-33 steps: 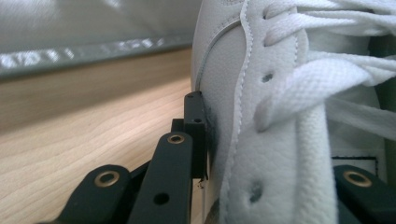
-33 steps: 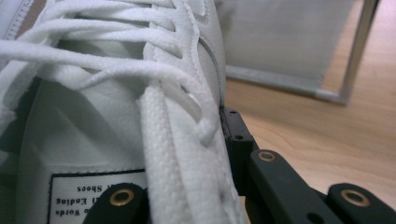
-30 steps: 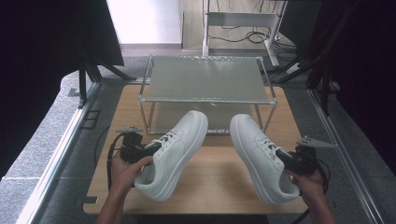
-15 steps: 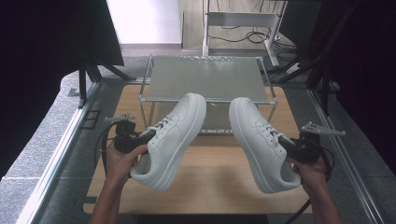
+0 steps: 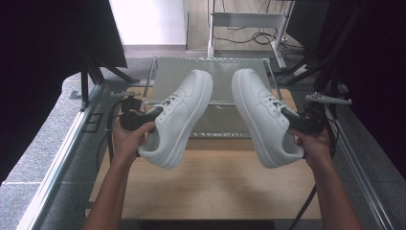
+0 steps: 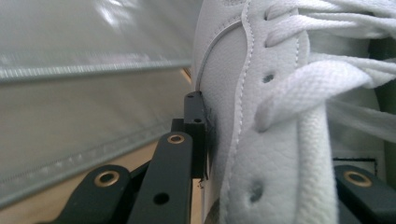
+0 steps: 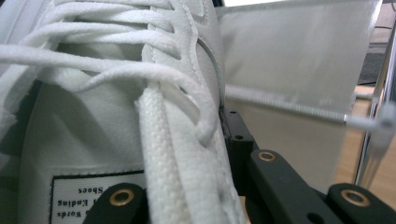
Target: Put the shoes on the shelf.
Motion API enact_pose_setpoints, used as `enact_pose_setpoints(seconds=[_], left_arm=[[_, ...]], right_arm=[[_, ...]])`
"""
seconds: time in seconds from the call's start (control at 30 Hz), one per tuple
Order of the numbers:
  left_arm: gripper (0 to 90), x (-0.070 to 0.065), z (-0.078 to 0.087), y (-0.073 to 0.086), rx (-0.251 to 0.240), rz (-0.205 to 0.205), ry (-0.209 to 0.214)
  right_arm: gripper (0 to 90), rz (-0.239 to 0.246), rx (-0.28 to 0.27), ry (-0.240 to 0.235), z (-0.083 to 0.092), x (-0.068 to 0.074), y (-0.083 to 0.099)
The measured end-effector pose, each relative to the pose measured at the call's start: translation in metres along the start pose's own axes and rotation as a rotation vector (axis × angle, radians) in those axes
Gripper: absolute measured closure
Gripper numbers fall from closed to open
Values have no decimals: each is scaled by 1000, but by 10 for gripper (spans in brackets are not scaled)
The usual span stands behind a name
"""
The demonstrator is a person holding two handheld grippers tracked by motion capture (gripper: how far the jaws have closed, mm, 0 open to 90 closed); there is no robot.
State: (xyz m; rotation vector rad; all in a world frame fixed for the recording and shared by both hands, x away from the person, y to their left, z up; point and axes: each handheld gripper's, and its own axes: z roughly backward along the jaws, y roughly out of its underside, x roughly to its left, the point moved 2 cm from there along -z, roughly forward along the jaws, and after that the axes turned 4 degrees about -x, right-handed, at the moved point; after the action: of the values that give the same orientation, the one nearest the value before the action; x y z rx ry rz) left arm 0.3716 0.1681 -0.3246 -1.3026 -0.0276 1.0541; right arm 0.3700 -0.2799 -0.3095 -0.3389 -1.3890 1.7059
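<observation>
Both claws are clamped on white shoes: left claw grips the left shoe, right claw the right shoe, toes pointing away toward the rack just ahead.

Two white sneakers aloft, toes forward

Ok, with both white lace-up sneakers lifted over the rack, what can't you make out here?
- Left white lace-up sneaker: its far side, high view, hidden by its own body.
- Right sneaker tongue label: cut off by the bottom edge, right gripper view.
- Left gripper: inner jaw hidden inside the shoe.
</observation>
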Motion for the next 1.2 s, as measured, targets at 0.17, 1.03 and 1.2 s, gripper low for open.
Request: enact_pose_setpoints(seconds=[0.17, 1.03, 1.2], left_arm=[[825, 6, -7, -15, -13, 2, -35], [824, 38, -47, -71, -25, 94, -137], [823, 40, -60, -81, -1, 89, -170]], right_arm=[[873, -14, -6, 7, -11, -1, -18], [872, -151, 6, 122, -86, -25, -74], [872, -181, 13, 145, -97, -29, -83]])
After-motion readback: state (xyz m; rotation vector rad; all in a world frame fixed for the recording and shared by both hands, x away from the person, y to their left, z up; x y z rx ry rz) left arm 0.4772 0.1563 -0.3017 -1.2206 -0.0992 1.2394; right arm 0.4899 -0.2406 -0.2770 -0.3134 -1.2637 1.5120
